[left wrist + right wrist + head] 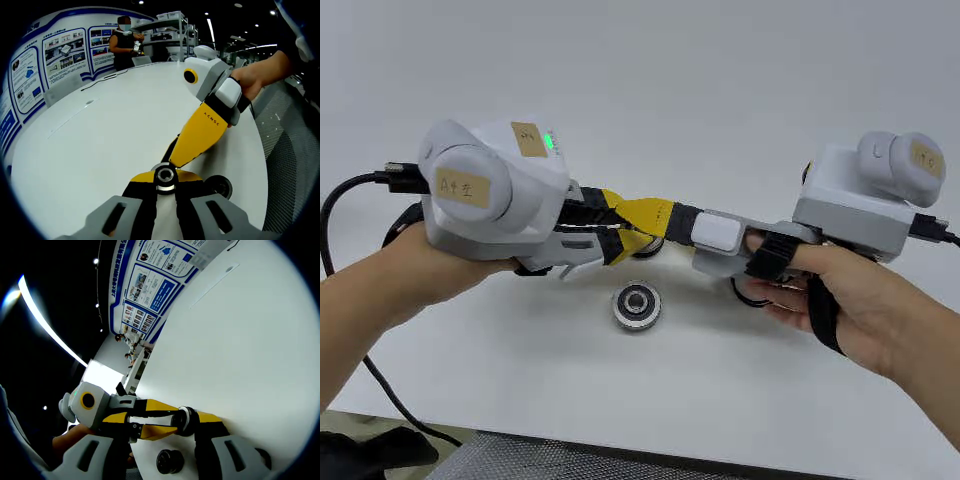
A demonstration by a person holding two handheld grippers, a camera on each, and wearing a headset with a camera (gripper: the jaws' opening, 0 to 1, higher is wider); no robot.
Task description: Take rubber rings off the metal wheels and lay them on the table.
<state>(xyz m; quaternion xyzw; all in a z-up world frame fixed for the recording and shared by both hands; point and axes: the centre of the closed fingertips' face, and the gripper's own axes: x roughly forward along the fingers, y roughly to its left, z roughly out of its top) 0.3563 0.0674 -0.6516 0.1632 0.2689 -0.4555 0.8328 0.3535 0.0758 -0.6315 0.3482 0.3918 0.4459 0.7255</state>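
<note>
Left hand-held gripper (164,186) clamps metal wheel (165,176) | right hand-held gripper (175,427) touches it, closure unclear | second wheel (636,306) on table (720,400) just beside

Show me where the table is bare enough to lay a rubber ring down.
Bare: the wide table stretch beyond both grippers, and the near strip between the loose wheel and the front edge. Crowded: the middle, where the left gripper and right gripper meet at the held wheel.
</note>
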